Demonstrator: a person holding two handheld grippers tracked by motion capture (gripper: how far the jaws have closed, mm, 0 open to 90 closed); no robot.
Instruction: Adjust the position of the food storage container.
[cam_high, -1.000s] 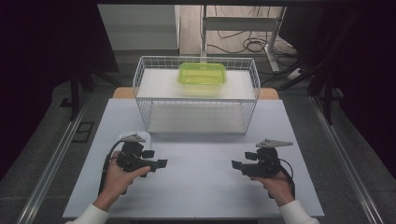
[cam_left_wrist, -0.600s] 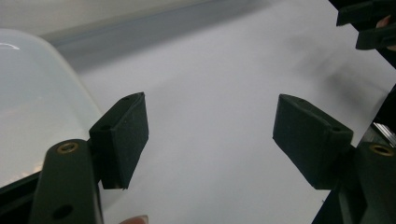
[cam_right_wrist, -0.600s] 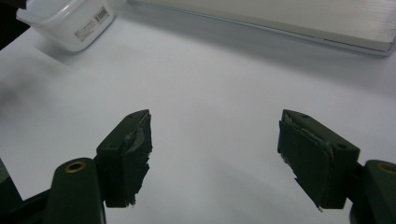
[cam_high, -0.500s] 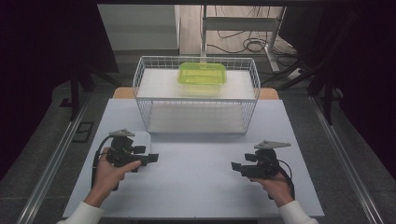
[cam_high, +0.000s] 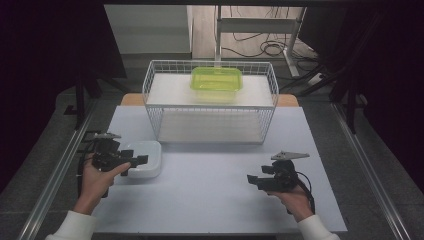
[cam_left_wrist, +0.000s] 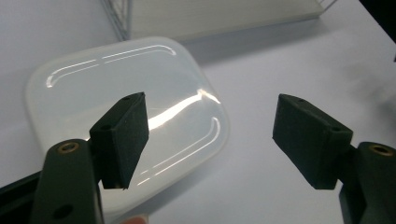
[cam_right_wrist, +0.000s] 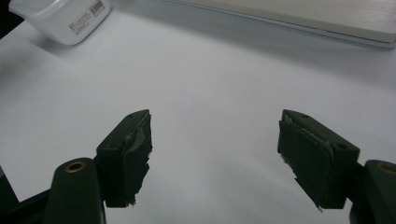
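Container (cam_left_wrist: 126, 116), white, translucent, glossy, rounded corners, lies beneath released left claw (cam_left_wrist: 210, 140); right claw (cam_right_wrist: 215, 154) released too

Barcode sticker: we see one white sticker (cam_right_wrist: 85, 18) with black bars and a row of tiny print on the side wall of the white container (cam_right_wrist: 56, 16) in the right gripper view; we cannot make out its digits or letters.
Container lid: in the left gripper view we find only moulded grooves on the container's top, no lettering.
Green box: we read no label on the green box (cam_high: 216, 83) in the wire basket (cam_high: 155, 107).
Desk: we see no print on the desk (cam_high: 215, 200).
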